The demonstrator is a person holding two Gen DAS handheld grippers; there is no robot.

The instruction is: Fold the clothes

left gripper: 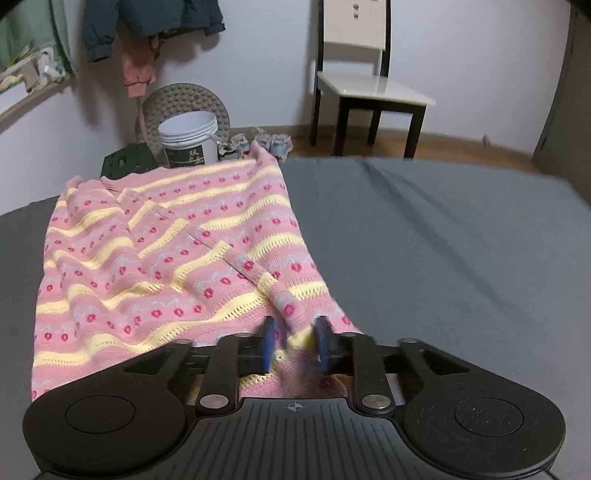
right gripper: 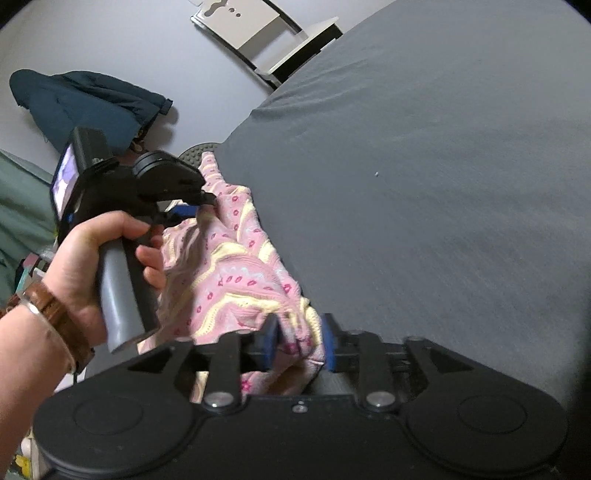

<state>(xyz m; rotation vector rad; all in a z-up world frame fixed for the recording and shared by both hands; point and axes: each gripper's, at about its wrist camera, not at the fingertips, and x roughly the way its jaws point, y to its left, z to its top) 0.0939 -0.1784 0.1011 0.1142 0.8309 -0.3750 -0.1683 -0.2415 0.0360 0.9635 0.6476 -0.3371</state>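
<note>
A pink knit sweater [left gripper: 155, 258] with yellow stripes lies spread on the grey bed [left gripper: 443, 240], filling the left-wrist view's left half. Left gripper [left gripper: 295, 341] stands part-open around its near hem; right gripper [right gripper: 299, 341] likewise, bunched cloth between its blue pads.

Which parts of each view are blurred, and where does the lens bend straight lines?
Left wrist view: the blue fingertips are smeared by motion, the sweater farther off is sharp, and the bed edge bows. Right wrist view: the sweater and hand are smeared, the chair leans and curves, and the corners go dark.
</note>
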